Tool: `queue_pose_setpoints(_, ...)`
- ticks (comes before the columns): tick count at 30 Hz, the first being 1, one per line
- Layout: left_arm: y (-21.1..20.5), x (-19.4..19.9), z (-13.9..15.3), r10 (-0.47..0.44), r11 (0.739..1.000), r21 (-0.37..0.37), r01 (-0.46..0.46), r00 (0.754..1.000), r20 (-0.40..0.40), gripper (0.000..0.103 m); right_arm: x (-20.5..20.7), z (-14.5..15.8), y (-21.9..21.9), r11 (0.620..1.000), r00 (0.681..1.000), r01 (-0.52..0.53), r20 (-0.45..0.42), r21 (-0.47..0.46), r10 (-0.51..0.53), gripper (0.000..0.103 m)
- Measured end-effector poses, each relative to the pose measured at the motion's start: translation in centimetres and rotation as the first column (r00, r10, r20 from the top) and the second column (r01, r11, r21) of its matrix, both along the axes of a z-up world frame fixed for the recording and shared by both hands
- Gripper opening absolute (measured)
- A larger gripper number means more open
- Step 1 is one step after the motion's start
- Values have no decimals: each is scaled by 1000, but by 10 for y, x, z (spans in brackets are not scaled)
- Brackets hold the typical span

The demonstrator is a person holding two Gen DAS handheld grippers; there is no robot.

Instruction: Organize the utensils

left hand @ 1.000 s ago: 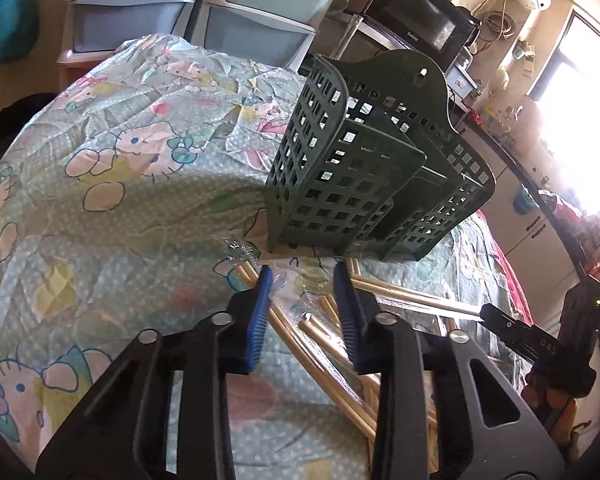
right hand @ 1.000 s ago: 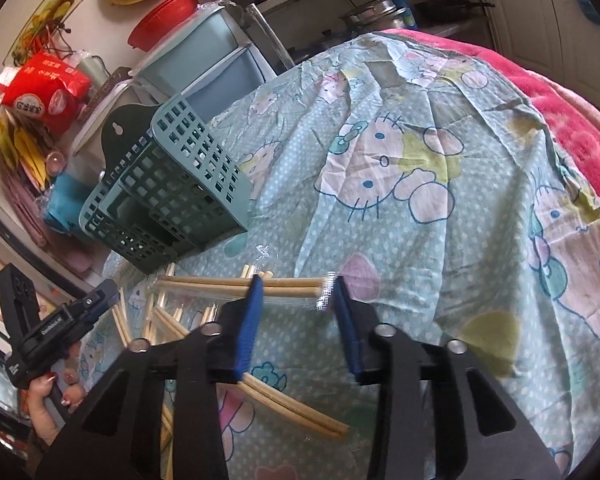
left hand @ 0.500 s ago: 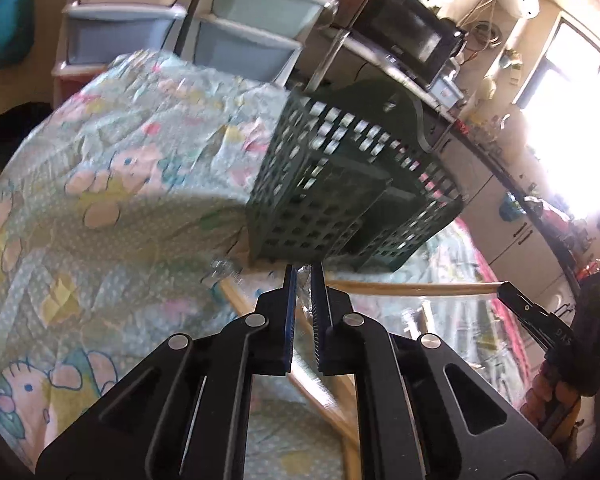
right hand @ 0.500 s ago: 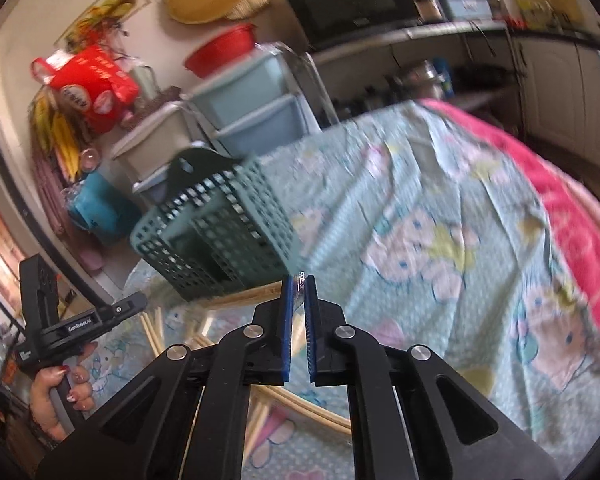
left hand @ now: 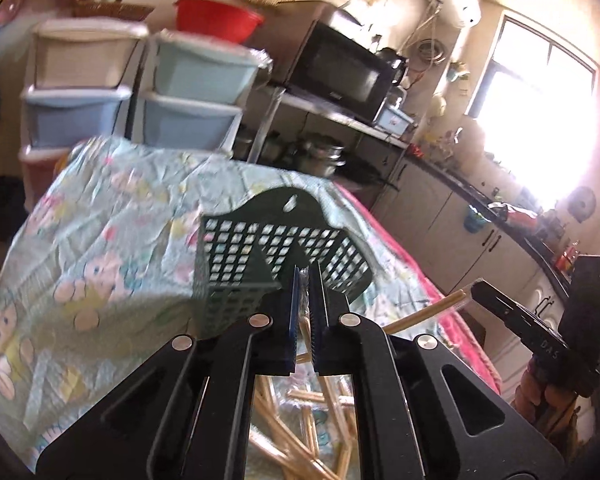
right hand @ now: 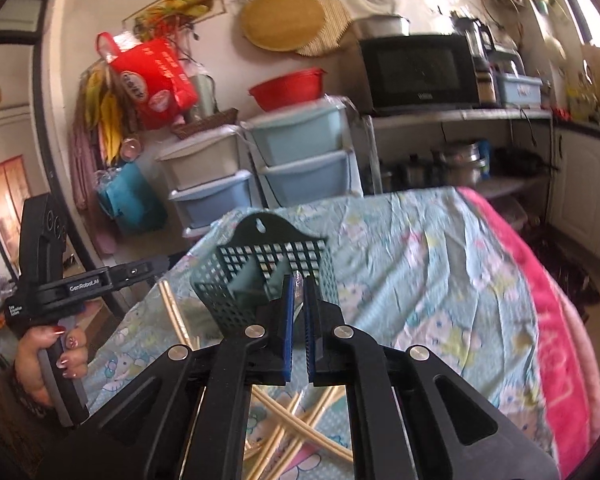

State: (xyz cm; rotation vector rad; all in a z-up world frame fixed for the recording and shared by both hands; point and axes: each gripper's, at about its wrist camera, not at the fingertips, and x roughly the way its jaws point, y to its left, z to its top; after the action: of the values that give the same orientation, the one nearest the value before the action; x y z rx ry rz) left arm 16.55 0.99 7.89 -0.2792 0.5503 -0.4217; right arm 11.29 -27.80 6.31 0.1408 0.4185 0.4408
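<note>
Left tool (left hand: 304, 312): jaws together, clamped on a clear-wrapped wooden chopstick pair (left hand: 423, 312).
Right tool (right hand: 297, 320): jaws together on that wrapper's other end.
Dark green perforated plastic utensil basket (right hand: 268, 276): upright, near the far edge of the cartoon-print tabletop (right hand: 419, 264).
Loose chopsticks (right hand: 300, 420): near edge.

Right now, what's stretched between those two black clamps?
Wrapped chopsticks span the gap, from the right gripper to the left gripper. Both are shut on the clear wrapper. The left wrist view shows it best.
</note>
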Motion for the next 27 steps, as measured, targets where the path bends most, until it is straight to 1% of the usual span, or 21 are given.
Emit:
queue_pose_setpoints(5,-6,-2,21,-17,1000,-7,18,999,47,2,-7,23,2,1000,998,-22,57,-4,22,5)
queue_pose_setpoints(11,-11,-3,49,-37,999,-20,39,994,101,2,-11,47,-1,999,993,-38,114,22,35,5)
queue_pose_setpoints(15,-12,-3,68,-48,998,-27,52,990,133,2,-12,60,-3,998,990,-49,137,40,43,5)
queue_pose_setpoints(27,-4,4,119,-11,997,-70,28,971,239,2,-10,103,3,993,974,-72,222,91,50,5)
